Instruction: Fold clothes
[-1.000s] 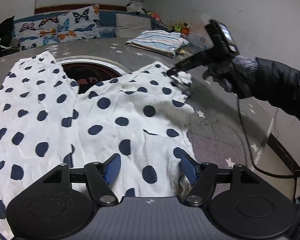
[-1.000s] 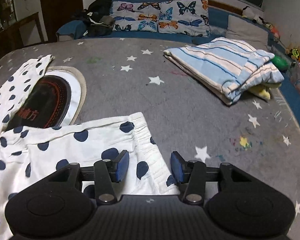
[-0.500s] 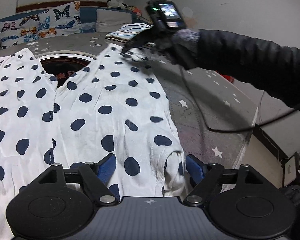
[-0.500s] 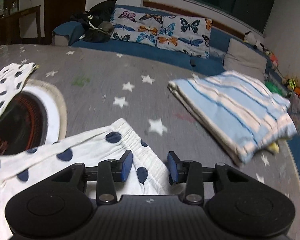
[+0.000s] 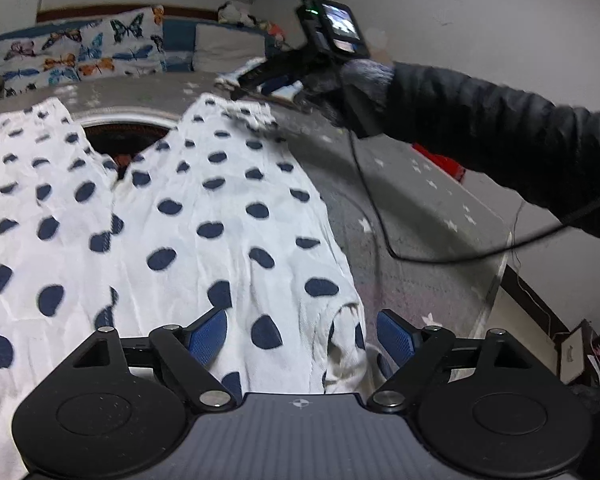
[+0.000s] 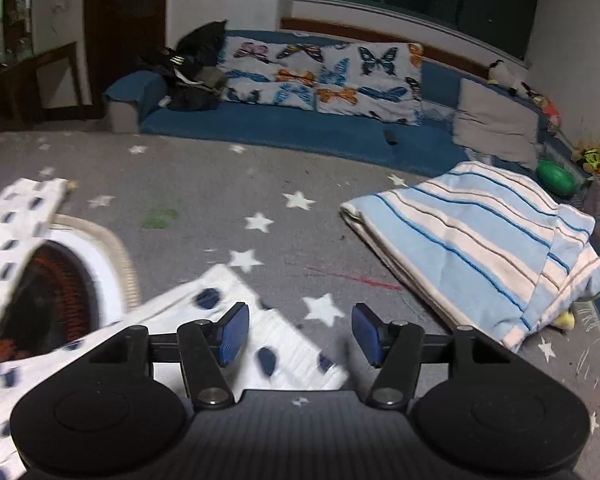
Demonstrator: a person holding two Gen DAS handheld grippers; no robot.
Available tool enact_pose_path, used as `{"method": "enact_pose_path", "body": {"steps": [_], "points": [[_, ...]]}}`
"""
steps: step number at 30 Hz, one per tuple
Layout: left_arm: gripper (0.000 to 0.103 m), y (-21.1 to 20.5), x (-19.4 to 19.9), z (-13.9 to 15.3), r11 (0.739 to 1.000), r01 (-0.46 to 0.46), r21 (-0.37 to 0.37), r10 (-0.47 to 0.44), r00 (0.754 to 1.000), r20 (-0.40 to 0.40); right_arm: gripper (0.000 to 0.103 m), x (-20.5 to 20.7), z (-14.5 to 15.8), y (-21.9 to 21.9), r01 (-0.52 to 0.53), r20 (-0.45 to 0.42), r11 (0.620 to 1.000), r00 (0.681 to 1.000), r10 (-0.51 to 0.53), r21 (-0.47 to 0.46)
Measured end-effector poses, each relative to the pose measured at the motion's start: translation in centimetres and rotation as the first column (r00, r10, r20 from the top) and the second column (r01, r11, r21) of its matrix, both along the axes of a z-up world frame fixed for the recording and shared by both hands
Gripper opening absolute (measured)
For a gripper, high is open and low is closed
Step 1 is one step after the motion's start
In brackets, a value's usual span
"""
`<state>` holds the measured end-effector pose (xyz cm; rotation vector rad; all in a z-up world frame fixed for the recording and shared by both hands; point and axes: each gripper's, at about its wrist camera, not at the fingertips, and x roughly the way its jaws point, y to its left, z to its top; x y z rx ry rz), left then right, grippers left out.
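Note:
White trousers with navy dots (image 5: pixel 204 216) lie spread flat on the grey star-patterned table, legs pointing away. My left gripper (image 5: pixel 302 338) is open, its blue pads either side of the near waistband corner. My right gripper (image 6: pixel 300 338) is open just above the hem of the right trouser leg (image 6: pixel 276 344), which shows between its pads. In the left wrist view the right gripper (image 5: pixel 256 84) hovers over that far leg end, held by a black-sleeved arm. The other leg end (image 6: pixel 24 208) lies at the far left.
A folded blue-and-white striped cloth (image 6: pixel 484 248) lies on the table's far right. A round dark inset (image 6: pixel 56 296) sits in the table between the trouser legs. A blue sofa with butterfly cushions (image 6: pixel 324 76) stands behind. A cable (image 5: pixel 384 224) hangs across the table's right edge.
The right gripper's jaws have widened and it has lifted slightly off the leg hem. The left gripper has opened a little more and moved closer over the waistband.

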<state>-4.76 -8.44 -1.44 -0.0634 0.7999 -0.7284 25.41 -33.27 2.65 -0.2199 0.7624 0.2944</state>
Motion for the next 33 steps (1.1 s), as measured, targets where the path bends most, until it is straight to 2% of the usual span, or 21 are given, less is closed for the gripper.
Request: {"method": "enact_pose_path", "body": {"steps": [5, 10, 13, 14, 15, 18, 22, 24, 28, 33], "points": [[0.084, 1.1, -0.4, 1.1, 0.998, -0.063, -0.019, 0.063, 0.997, 0.042, 0.058, -3.9, 1.4, 0.3, -0.094, -0.026, 0.995, 0.995, 0.094, 0.034], [0.079, 1.9, -0.8, 1.0, 0.992, -0.128, -0.006, 0.128, 0.991, 0.043, 0.058, -7.7, 0.4, 0.5, -0.151, -0.07, 0.985, 0.985, 0.157, 0.08], [0.063, 2.3, -1.1, 0.5, 0.988, -0.156, 0.008, 0.156, 0.987, 0.042, 0.058, -9.2, -0.5, 0.6, -0.163, -0.093, 0.983, 0.981, 0.17, 0.079], [0.053, 2.3, -1.3, 0.4, 0.986, -0.164, 0.017, 0.164, 0.986, 0.042, 0.058, -9.4, -0.6, 0.5, -0.158, -0.09, 0.985, 0.982, 0.164, 0.073], [0.048, 2.4, -1.4, 0.1, 0.986, -0.168, 0.018, 0.167, 0.985, 0.035, 0.058, -9.7, -0.6, 0.3, -0.153, -0.088, 0.986, 0.983, 0.158, 0.067], [0.044, 2.6, -1.8, -0.5, 0.985, -0.174, 0.02, 0.174, 0.985, 0.015, 0.058, -10.4, -0.8, -0.1, -0.137, -0.08, 0.989, 0.987, 0.141, 0.05], [0.044, 2.8, -2.4, -0.5, 0.983, -0.18, 0.02, 0.18, 0.984, 0.019, 0.058, -11.4, -1.0, -0.7, -0.117, -0.069, 0.993, 0.99, 0.119, 0.027], [0.044, 3.0, -2.5, -0.3, 0.982, -0.186, 0.018, 0.185, 0.982, 0.024, 0.058, -12.3, -0.3, -0.5, -0.147, -0.05, 0.988, 0.988, 0.149, 0.039], [0.044, 2.8, -3.2, 0.2, 0.985, -0.174, 0.017, 0.173, 0.984, 0.048, 0.058, -15.3, 1.0, 0.6, -0.241, -0.027, 0.967, 0.969, 0.244, 0.082], [0.044, 1.5, -4.0, 0.3, 0.992, -0.124, 0.026, 0.122, 0.99, 0.07, 0.058, -19.2, 1.0, 2.2, -0.358, -0.044, 0.926, 0.93, 0.365, 0.116]]}}
